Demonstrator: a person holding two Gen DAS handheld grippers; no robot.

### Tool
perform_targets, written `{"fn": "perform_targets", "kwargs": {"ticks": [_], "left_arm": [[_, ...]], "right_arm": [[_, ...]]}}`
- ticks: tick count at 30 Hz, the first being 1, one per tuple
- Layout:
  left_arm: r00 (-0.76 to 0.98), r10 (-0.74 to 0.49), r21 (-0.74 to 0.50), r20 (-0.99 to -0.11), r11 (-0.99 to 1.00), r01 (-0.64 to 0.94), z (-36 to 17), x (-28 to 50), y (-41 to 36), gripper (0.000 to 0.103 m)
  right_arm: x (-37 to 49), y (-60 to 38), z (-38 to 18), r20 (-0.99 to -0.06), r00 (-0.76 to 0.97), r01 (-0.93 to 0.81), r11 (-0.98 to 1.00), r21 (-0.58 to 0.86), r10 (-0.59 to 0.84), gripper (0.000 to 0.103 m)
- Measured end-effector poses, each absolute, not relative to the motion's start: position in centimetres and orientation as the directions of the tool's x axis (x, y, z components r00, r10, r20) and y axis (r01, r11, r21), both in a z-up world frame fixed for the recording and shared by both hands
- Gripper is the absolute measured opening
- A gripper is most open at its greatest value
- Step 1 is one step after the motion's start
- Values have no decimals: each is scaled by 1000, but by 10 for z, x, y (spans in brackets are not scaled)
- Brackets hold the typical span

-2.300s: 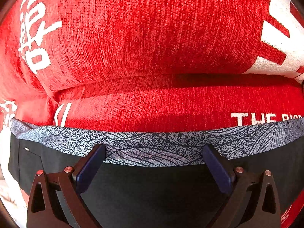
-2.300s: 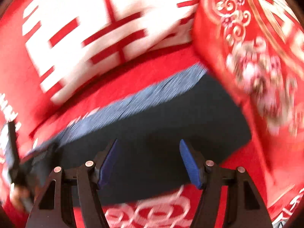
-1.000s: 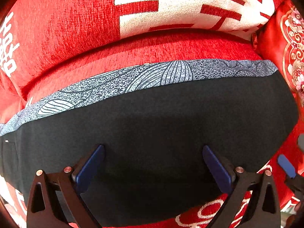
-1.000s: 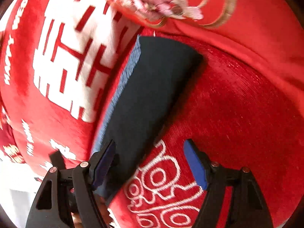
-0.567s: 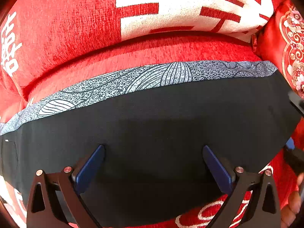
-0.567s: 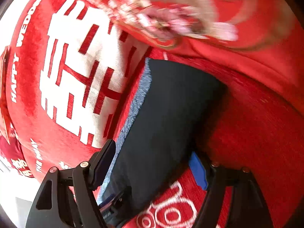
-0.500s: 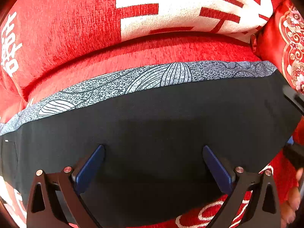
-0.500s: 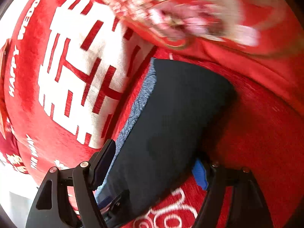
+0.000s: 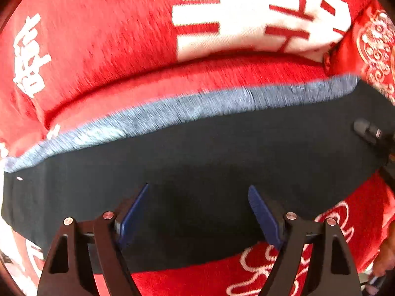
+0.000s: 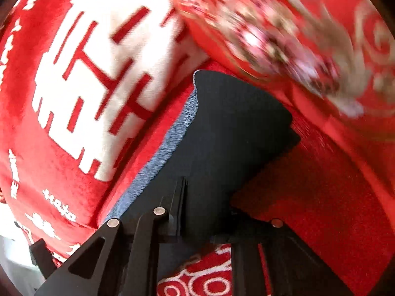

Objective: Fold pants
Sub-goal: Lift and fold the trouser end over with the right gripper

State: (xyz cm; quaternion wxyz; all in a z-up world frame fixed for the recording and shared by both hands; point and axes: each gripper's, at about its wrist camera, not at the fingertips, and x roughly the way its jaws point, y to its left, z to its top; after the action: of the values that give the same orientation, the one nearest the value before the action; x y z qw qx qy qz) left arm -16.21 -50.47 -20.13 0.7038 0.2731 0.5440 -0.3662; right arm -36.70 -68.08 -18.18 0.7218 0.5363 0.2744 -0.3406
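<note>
The black pants (image 9: 197, 153) with a grey patterned band (image 9: 172, 108) along the far edge lie folded flat across a red sofa seat. My left gripper (image 9: 197, 212) hovers over their near middle with its blue pads apart and nothing between them. In the right wrist view the pants (image 10: 234, 128) run away from me, and my right gripper (image 10: 206, 212) has its jaws closed on the pants' near end. The right gripper's body also shows at the right edge of the left wrist view (image 9: 367, 130).
The red sofa backrest (image 9: 103, 37) with large white characters rises just behind the pants. A red embroidered cushion (image 10: 284, 32) stands close against the pants' far end. The red seat with white swirl print (image 9: 340, 219) shows in front.
My right gripper has closed on the end of the pants. My left gripper's pads have come closer together but stay open. The view shifted slightly and blurred.
</note>
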Motion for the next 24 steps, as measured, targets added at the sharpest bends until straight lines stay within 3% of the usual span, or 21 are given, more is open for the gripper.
{"fn": "perform_targets", "kwargs": {"ticks": [4,14,19,24], "left_arm": [[220,-279,26,-935,562,827,-208,-182,-499,83],[198,-350,-26,-915,544,839,-208,-179,-483,83],[103,-344,-126,-933,582,803,-190,-147,-444,83],[173,-264,-55,-949,680,732,-174,-93,-374,83]], "right_arm": [[-351,-672,-157,-758,621,779,268,567,-200,15],[-276,-625,-97,-766,616,700,576,422,-187,15],[-233,-587,-82,-779,609,616,707,347,-149,15],[-190,-539,-89,-820,549,559,799,220,-158,16]]}}
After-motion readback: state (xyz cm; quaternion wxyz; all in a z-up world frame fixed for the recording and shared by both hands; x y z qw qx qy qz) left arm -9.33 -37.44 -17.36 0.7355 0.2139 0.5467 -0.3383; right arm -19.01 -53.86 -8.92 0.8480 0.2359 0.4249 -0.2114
